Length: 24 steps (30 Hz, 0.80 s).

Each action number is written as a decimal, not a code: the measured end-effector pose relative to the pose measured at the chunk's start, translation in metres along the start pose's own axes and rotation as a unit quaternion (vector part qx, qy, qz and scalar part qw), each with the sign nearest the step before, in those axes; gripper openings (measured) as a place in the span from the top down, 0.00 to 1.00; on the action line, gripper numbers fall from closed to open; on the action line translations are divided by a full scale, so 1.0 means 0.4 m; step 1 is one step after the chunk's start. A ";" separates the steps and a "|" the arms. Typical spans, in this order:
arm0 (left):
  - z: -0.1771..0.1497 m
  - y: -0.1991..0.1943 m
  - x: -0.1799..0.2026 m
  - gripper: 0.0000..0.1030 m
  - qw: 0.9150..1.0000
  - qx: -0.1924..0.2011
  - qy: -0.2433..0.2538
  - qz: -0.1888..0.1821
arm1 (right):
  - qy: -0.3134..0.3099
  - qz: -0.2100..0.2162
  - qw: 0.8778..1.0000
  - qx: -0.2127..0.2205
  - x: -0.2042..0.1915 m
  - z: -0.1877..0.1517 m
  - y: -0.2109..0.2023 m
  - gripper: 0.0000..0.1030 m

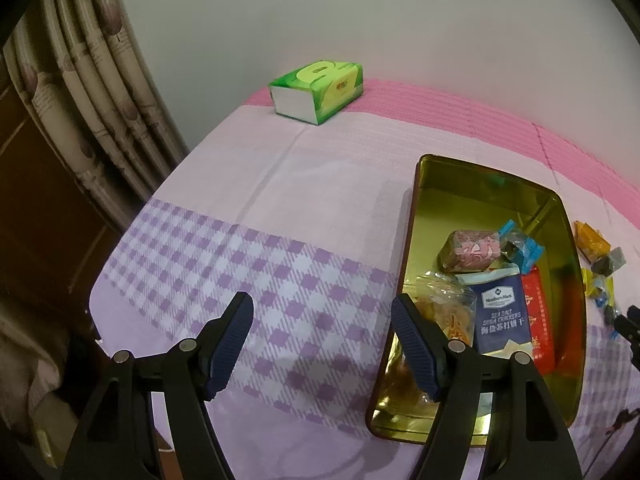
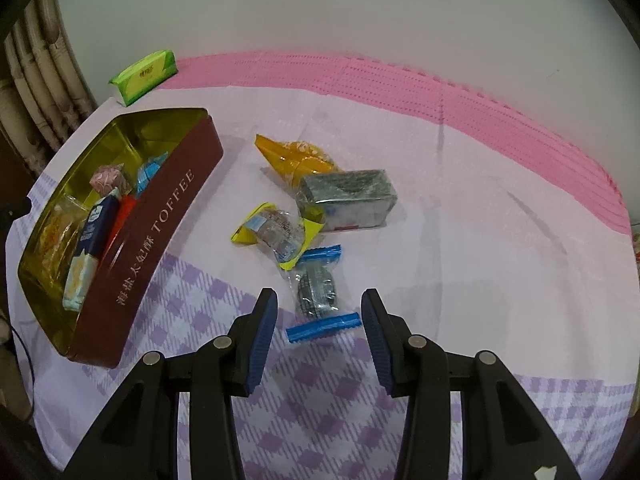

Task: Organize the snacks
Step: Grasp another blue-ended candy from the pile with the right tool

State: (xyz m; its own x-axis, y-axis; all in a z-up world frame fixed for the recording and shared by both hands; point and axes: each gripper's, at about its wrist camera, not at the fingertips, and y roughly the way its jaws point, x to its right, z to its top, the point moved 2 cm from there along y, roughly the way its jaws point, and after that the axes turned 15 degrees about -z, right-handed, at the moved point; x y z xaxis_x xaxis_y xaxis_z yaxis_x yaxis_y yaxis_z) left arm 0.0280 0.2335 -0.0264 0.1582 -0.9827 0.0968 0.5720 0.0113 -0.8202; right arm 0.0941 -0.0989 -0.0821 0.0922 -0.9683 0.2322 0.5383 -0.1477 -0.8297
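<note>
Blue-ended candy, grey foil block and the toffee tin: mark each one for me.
blue-ended candy (image 2: 318,294), right wrist view, on its clear middle.
grey foil block (image 2: 352,196), right wrist view, on its long side face.
toffee tin (image 2: 160,220), right wrist view, on its dark red outer wall.

Tablecloth: pale lilac, purple-and-white check band, pink far edge. Tin: maroon outside with white lettering, gold inside. Tissue pack, upper centre: green. Loose snack: clear wrapper, blue ends. Gripper pads: dark blue.
</note>
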 end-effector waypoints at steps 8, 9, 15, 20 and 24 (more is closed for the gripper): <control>-0.002 -0.005 0.035 0.30 1.000 0.005 0.022 -0.004 | -0.015 0.006 1.000 -0.001 -0.018 0.012 0.047 0.60; -0.003 -0.006 0.042 0.30 1.000 0.005 0.026 -0.004 | -0.016 0.007 1.000 -0.001 -0.020 0.013 0.053 0.60; 0.001 -0.014 0.082 0.30 0.999 0.004 0.043 -0.010 | -0.015 0.017 1.000 0.003 -0.015 0.012 0.060 0.63; 0.003 -0.016 0.134 0.30 0.998 0.000 0.064 -0.022 | -0.001 0.027 1.000 0.006 0.000 -0.002 0.051 0.73; 0.006 -0.013 0.203 0.30 0.995 -0.005 0.089 -0.040 | 0.011 0.028 1.000 0.008 0.010 -0.009 0.047 0.74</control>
State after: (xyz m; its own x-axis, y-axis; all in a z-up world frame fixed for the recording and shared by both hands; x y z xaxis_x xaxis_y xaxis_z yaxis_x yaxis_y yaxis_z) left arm 0.0397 0.1540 -0.0129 -0.0329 -0.9975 0.0623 0.5686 -0.0699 -0.8197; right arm 0.1016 -0.1064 -0.0987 0.1046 -0.9790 0.1748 0.5457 -0.0904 -0.8331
